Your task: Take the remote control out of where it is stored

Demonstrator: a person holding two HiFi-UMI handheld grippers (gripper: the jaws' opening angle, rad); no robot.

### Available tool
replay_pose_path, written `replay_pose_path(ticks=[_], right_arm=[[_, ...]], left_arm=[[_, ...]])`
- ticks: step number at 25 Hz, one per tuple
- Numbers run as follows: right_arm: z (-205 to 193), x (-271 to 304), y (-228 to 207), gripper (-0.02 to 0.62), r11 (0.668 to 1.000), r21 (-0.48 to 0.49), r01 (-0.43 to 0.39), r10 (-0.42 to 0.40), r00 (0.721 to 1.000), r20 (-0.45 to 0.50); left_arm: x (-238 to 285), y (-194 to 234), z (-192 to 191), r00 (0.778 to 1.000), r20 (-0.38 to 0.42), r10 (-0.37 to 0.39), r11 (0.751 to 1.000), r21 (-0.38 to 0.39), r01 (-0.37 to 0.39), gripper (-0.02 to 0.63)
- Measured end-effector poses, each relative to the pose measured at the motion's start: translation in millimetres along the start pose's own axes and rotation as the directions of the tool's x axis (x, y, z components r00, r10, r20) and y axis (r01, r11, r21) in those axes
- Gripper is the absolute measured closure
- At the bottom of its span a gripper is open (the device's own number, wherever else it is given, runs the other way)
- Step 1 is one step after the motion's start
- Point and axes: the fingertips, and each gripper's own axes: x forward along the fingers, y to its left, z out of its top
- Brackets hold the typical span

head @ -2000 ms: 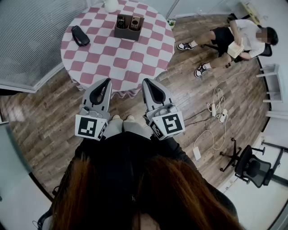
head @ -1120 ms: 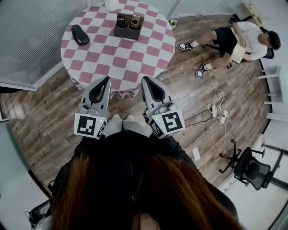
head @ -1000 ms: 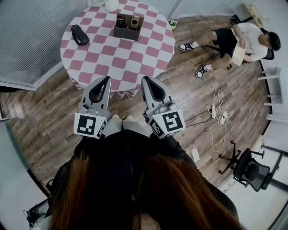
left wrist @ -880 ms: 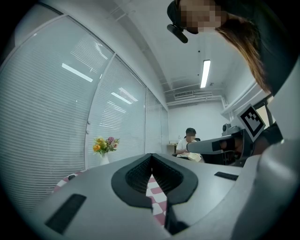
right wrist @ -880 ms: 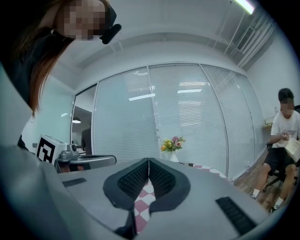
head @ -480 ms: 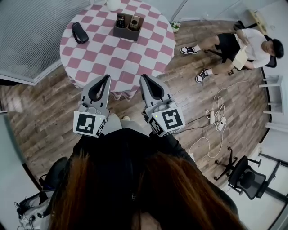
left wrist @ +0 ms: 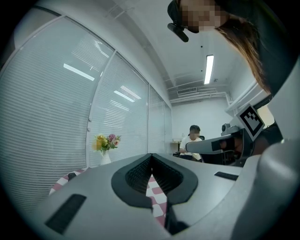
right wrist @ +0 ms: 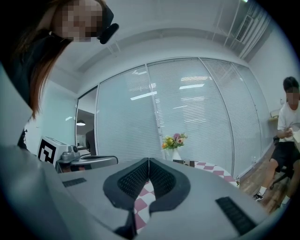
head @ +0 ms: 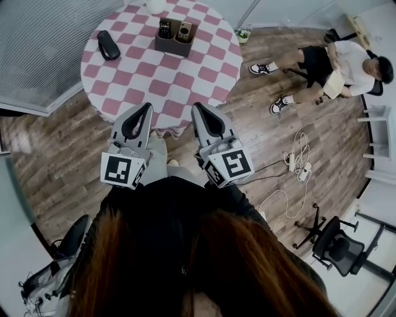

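A brown open-top box (head: 173, 38) stands on the far part of a round table with a pink-and-white checked cloth (head: 185, 74). Two remote controls stand upright in it, a dark one (head: 164, 29) and a lighter one (head: 184, 31). My left gripper (head: 148, 106) and right gripper (head: 197, 105) are side by side at the table's near edge, well short of the box. Both point level toward the table. The left gripper (left wrist: 151, 154) and the right gripper (right wrist: 149, 159) each have their jaws shut, with nothing between them.
A black oblong object (head: 109, 44) lies on the table's left side, and a white vase (head: 156, 5) with flowers (right wrist: 173, 141) stands at the back. Glass walls with blinds run behind the table. A seated person (head: 334, 62), floor cables (head: 297, 161) and an office chair (head: 337, 244) are to the right.
Both grippers have edged forward toward the table's near edge. Their jaws have stayed shut.
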Motion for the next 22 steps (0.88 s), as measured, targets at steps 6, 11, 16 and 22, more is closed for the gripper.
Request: replay_pose_path(ticks=[6, 11, 16, 22], right_arm=[[5, 13, -17, 0.580, 0.999, -0.004, 0.041, -0.041, 0.999, 0.007], [11, 33, -30, 0.580, 0.997, -0.003, 0.076, -0.076, 0.997, 0.014], [14, 51, -42, 0.580, 0.994, -0.014, 0.110, -0.110, 0.994, 0.011], [16, 76, -55, 0.580, 0.988, -0.009, 0.154, -0.154, 0.988, 0.002]], left_arm=[[25, 11, 4, 0.999, 0.014, -0.032, 0.999, -0.003, 0.032, 0.597], [49, 27, 10, 0.997, 0.020, -0.069, 0.998, 0.002, 0.069, 0.597], [74, 43, 12, 0.994, 0.020, -0.107, 0.994, -0.001, 0.107, 0.597], [99, 63, 14, 0.989, 0.022, -0.148, 0.989, -0.007, 0.148, 0.597]])
